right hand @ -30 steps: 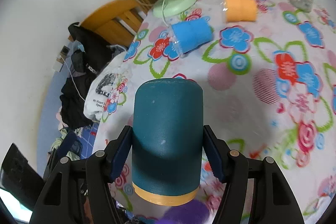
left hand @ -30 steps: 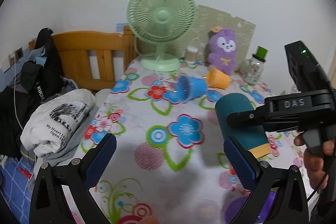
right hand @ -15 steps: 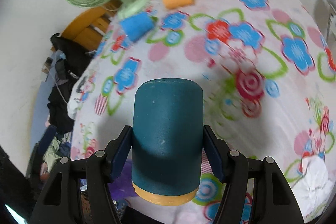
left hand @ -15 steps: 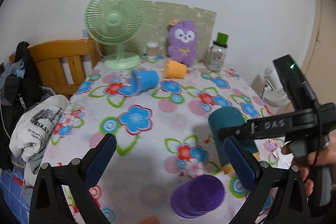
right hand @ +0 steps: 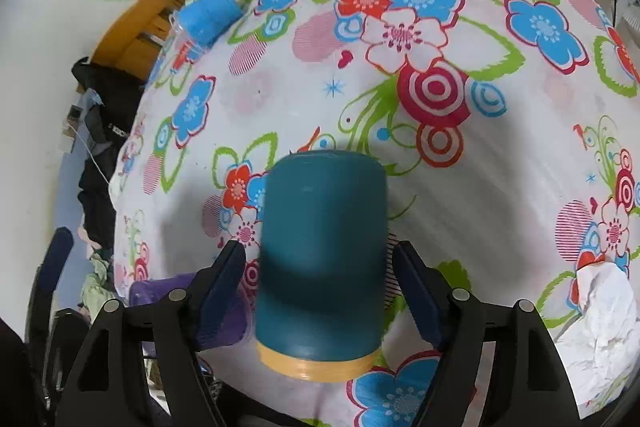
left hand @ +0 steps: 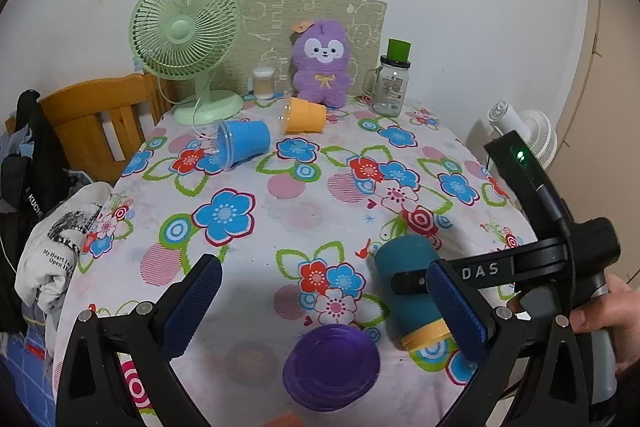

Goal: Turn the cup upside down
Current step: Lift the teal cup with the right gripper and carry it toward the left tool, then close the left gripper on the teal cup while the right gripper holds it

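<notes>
The teal cup stands upside down on the flowery table, yellow rim at the bottom. Our right gripper is open, its fingers off the cup. Our left gripper is open and empty. We think the flip is done.
</notes>
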